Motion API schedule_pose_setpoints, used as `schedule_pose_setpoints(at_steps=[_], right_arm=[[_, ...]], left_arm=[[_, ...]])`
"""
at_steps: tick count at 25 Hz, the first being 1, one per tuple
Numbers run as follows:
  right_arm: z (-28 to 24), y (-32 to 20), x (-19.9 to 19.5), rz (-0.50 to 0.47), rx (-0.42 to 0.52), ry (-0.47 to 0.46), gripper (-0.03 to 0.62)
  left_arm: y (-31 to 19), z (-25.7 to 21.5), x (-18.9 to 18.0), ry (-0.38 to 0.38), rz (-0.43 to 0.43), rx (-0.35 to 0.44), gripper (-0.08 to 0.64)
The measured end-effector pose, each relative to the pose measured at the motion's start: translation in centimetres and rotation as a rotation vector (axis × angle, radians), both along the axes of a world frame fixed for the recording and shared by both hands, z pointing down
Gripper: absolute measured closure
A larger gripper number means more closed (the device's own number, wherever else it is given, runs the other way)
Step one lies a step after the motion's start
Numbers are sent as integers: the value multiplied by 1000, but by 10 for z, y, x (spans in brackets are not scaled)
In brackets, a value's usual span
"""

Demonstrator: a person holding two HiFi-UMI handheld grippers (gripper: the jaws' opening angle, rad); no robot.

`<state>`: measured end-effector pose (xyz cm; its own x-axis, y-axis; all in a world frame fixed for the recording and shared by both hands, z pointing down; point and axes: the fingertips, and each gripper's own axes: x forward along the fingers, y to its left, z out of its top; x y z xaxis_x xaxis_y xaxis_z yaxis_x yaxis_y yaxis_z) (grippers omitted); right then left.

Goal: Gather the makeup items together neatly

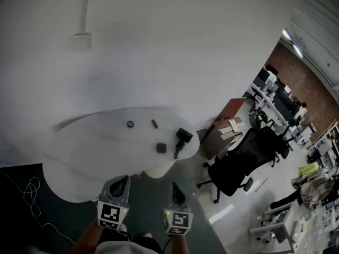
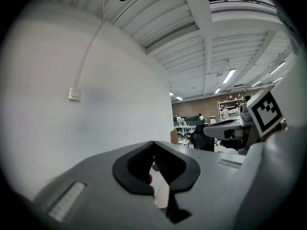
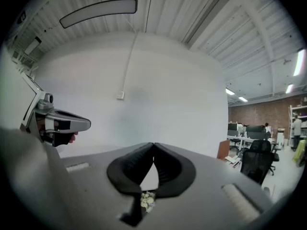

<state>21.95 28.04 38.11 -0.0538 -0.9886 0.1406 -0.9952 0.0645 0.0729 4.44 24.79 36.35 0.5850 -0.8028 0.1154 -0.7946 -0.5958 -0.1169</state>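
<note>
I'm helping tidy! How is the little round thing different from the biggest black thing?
The round thing is small and ring-like; the biggest black thing is larger, with a thin part sticking out. The round thing lies mid-table; the black one, near its right edge. Both are dark, on the white table.

wall box (image 1: pixel 82 41): on white wall, conduit running up | white cable (image 1: pixel 32 187): looped on dark floor, left | black office chair (image 1: pixel 237 165) + wooden cabinet (image 1: pixel 225 126): right of white table (image 1: pixel 90 147)
</note>
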Motion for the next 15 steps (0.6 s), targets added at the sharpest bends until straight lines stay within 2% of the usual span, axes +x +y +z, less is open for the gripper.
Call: schedule_pose_setpoints(at_steps=[7,15], right_arm=[[5,-9,0,14,-10,-15,588],[7,-18,-22,1,-8,16,588]], left_arm=[[-9,8,-4,0,-5,-9,550],[-19,9,-20,-1,-2,-10,550]])
